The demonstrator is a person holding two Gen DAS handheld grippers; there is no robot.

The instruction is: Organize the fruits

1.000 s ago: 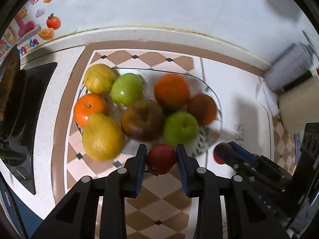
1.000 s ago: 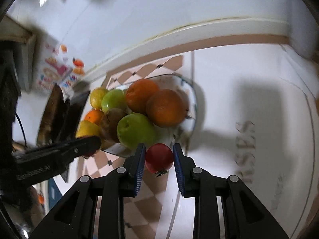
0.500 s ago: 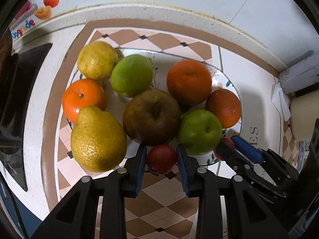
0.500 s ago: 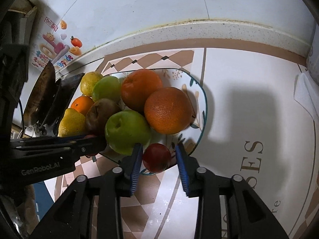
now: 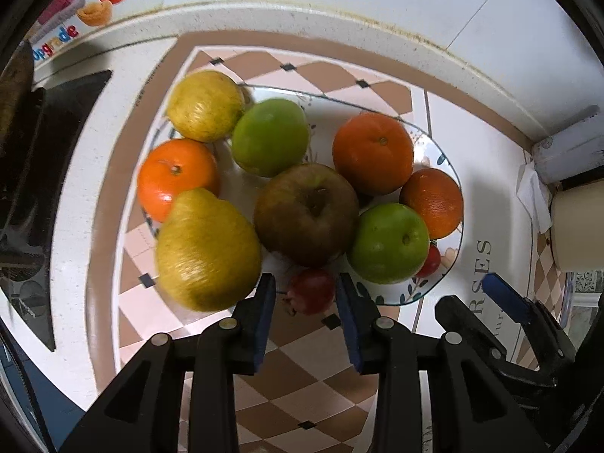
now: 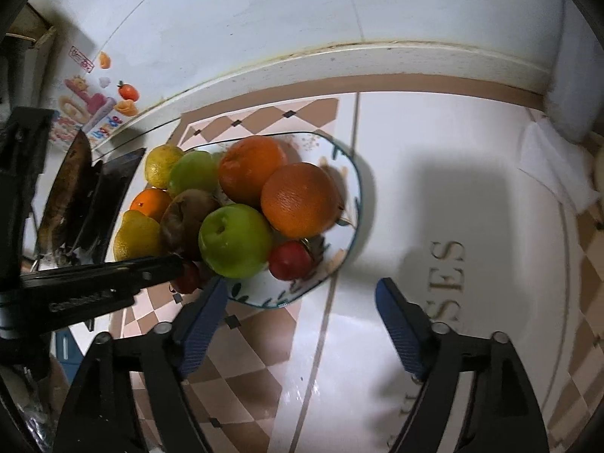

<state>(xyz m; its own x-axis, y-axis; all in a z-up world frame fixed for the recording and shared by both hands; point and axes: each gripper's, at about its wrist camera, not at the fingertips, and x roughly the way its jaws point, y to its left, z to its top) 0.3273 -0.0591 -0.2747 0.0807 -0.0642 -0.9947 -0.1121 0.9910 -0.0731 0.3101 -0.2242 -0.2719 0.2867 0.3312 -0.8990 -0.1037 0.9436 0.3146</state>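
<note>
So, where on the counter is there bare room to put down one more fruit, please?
Bare: the white counter right of the plate, up to the paper towel, and the checkered tiles in front of the plate. Crowded: the plate itself, piled with fruit, and its left side, where a dark object stands close.

Tiled countertop (image 6: pixel 434 173) under fruit-filled plate (image 6: pixel 355 188), white cloth (image 6: pixel 558 166) alongside
</note>
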